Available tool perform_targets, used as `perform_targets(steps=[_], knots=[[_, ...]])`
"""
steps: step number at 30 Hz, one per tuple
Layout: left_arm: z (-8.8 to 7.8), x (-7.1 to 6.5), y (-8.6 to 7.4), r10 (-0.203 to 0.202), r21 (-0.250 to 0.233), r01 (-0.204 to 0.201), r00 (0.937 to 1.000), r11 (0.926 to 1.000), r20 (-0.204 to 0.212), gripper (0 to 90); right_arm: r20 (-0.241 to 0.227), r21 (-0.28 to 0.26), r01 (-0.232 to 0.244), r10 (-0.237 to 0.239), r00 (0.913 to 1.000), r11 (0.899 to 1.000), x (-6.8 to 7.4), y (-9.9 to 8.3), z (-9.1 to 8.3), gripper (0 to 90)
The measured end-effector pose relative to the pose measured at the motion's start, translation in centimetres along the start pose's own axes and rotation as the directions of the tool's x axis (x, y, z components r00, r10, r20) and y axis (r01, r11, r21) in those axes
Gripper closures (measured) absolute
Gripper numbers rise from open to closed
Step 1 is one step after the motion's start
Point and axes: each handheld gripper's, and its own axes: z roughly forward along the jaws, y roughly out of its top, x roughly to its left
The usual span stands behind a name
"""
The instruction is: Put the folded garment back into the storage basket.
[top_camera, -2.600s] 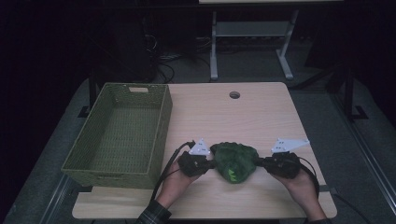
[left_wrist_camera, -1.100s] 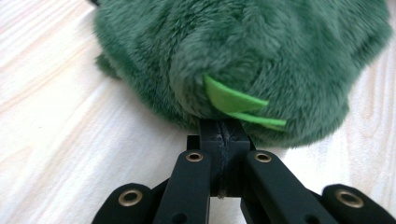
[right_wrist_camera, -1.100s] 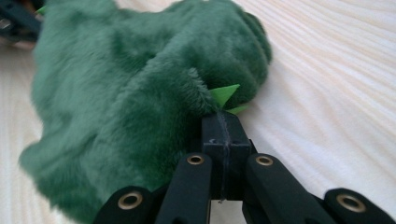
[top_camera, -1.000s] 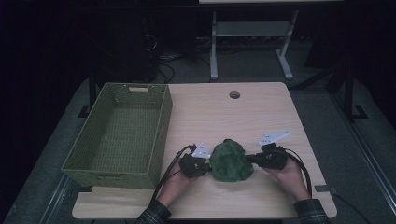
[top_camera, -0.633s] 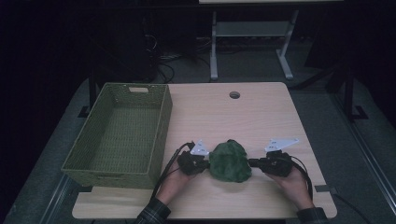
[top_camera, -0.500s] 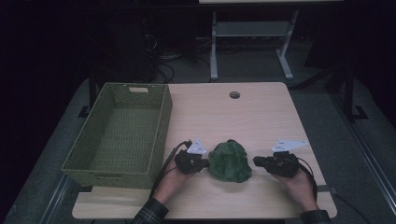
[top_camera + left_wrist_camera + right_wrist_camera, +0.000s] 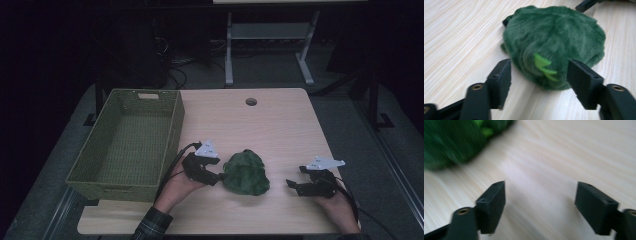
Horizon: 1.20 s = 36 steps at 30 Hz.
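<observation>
A dark green plush toy (image 7: 246, 173) lies bunched on the wooden table near its front edge; in the left gripper view the plush toy (image 7: 556, 42) shows a light green patch. My left gripper (image 7: 218, 176) sits at the toy's left side, and its jaws have just been opening. In its own view my left gripper (image 7: 539, 72) stands open, its jaws either side of the toy's near edge without pressing it. My right gripper (image 7: 291, 185) is apart from the toy, to its right. Its jaws have just been opening too: the right gripper (image 7: 541, 200) holds nothing over bare wood, with the toy (image 7: 451, 140) at upper left.
A green woven basket (image 7: 131, 142) stands empty at the table's left. A round cable hole (image 7: 251, 102) lies near the far edge. The table (image 7: 280, 130) is bare wood behind the toy. Cables trail from both grippers toward the front edge.
Both grippers let go of the plush toy and now stand open. The right gripper drew away to the right. The left one stayed at the toy's side. The toy lies bunched on the table.
</observation>
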Motion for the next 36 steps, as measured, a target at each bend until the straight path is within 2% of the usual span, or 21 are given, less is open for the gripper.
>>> perform_targets(steps=[3,5,6,7,11,13,14,16,19,20,22,23,25,27,28,32,36], knots=[[0.6,-0.2,1.0,0.025,0.017,-0.026,0.9996,0.9995,0.015,26.9,-0.002,-0.015,0.011,-0.011,0.9999,1.000,-0.1,-0.4,-0.1,17.5],[1.2,-0.3,1.6,0.036,0.028,-0.037,0.9989,0.9989,0.030,20.7,-0.008,-0.009,0.009,-0.009,0.9999,1.000,0.0,-0.4,-0.1,14.5],[1.4,-0.2,2.0,0.061,0.047,-0.062,0.9975,0.9970,0.037,19.4,-0.008,-0.006,0.015,-0.015,0.9999,1.000,0.0,-0.4,-0.1,13.7],[1.6,-0.2,2.3,0.062,0.054,-0.064,0.9971,0.9965,0.045,17.5,-0.007,-0.005,0.012,-0.012,0.9999,1.000,0.0,-0.4,-0.1,13.6],[2.3,0.0,3.3,0.106,0.102,-0.113,0.9920,0.9884,0.068,14.8,-0.007,-0.004,0.009,-0.009,0.9999,1.000,0.0,-0.4,-0.1,13.9],[2.7,0.1,3.5,0.103,0.110,-0.111,0.9919,0.9877,0.075,14.3,-0.006,-0.004,0.009,-0.009,0.9999,1.000,0.0,-0.4,-0.1,14.0],[3.0,0.2,3.5,0.108,0.120,-0.118,0.9908,0.9858,0.081,14.2,-0.006,-0.004,0.008,-0.008,0.9999,1.000,0.0,-0.4,-0.1,14.1],[3.5,0.1,3.5,0.090,0.136,-0.103,0.9914,0.9854,0.095,14.2,-0.005,-0.005,0.009,-0.009,0.9999,1.000,0.0,-0.4,-0.1,14.2],[4.4,0.2,3.3,0.100,0.163,-0.118,0.9888,0.9795,0.111,13.9,-0.003,-0.003,0.008,-0.009,1.0000,1.000,0.0,-0.4,-0.1,14.9],[4.7,0.1,3.1,0.095,0.163,-0.113,0.9890,0.9801,0.113,13.9,-0.002,-0.005,0.008,-0.008,1.0000,1.000,0.0,-0.4,-0.1,15.2],[5.3,0.1,2.9,0.099,0.189,-0.121,0.9877,0.9745,0.121,13.9,-0.001,-0.005,0.008,-0.008,1.0000,1.000,0.0,-0.4,-0.1,15.3],[5.6,0.0,2.8,0.090,0.193,-0.113,0.9882,0.9747,0.124,13.9,-0.001,-0.005,0.008,-0.008,1.0000,1.000,0.0,-0.4,-0.1,15.3],[6.2,-0.1,2.5,0.095,0.210,-0.122,0.9865,0.9702,0.133,13.9,-0.001,-0.005,0.009,-0.009,1.0000,1.000,0.0,-0.4,-0.1,15.3],[6.8,-0.4,2.3,0.108,0.230,-0.137,0.9852,0.9635,0.132,13.3,0.000,-0.006,0.005,-0.005,1.0000,1.000,0.0,-0.4,-0.1,15.4],[7.1,-0.7,2.2,0.105,0.233,-0.133,0.9861,0.9634,0.128,13.1,0.001,-0.006,0.005,-0.005,1.0000,1.000,0.0,-0.4,-0.1,15.4],[7.9,-1.1,1.8,0.127,0.257,-0.155,0.9846,0.9539,0.120,12.5,0.001,-0.009,0.004,-0.004,1.0000,1.000,0.0,-0.4,-0.1,15.5],[8.1,-1.2,1.8,0.135,0.265,-0.160,0.9847,0.9509,0.111,12.3,0.008,-0.011,0.001,-0.001,1.0000,1.000,0.0,-0.4,-0.1,16.6]])
